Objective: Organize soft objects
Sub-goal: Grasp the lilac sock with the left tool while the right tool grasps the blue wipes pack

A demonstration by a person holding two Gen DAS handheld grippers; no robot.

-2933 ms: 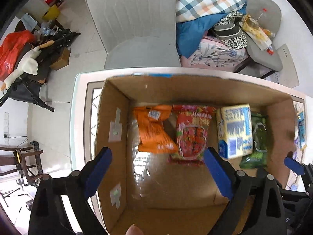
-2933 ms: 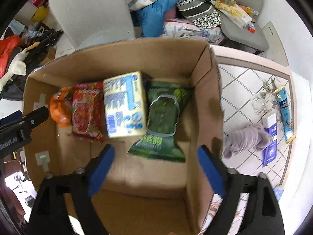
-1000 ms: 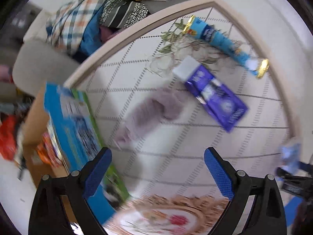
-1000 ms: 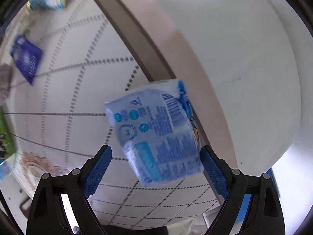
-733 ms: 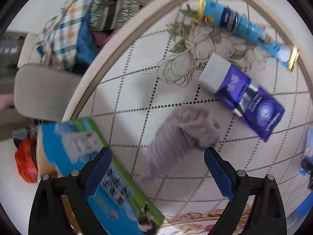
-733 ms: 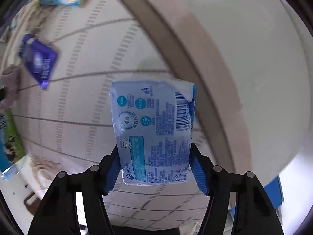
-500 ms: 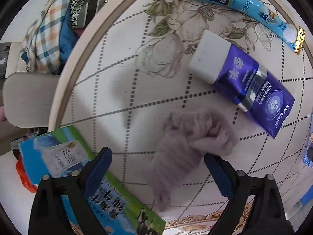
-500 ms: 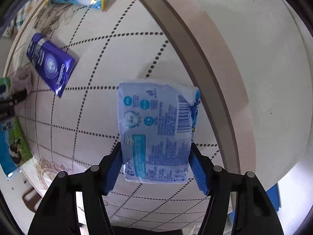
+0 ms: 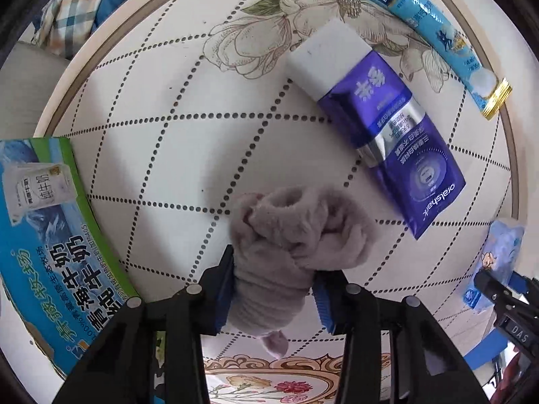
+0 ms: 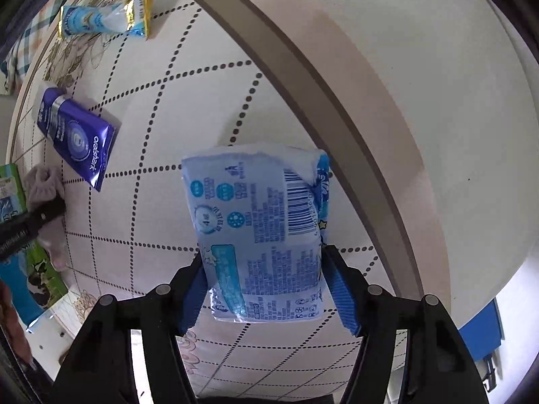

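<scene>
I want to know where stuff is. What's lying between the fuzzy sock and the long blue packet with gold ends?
The purple toothpaste tube lies between the fuzzy sock and the long blue packet, flat on the table. The left wrist view shows it best.

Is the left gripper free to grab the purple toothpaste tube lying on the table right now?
Probably not: the left gripper is already shut on the fluffy grey sock. The purple toothpaste tube lies uncovered just beyond, so nothing else blocks it.

Table (image 9: 188, 107) cream with dotted diamond lattice and outlined flowers; sock (image 9: 289, 245) plain mauve-grey; tube (image 9: 387, 134) deep purple with silver band, white cap; sachet (image 9: 424, 30) sky blue, gold ends; carton (image 9: 50, 245) blue and green; pack (image 10: 259, 235) pale blue with white print, black barcode
</scene>
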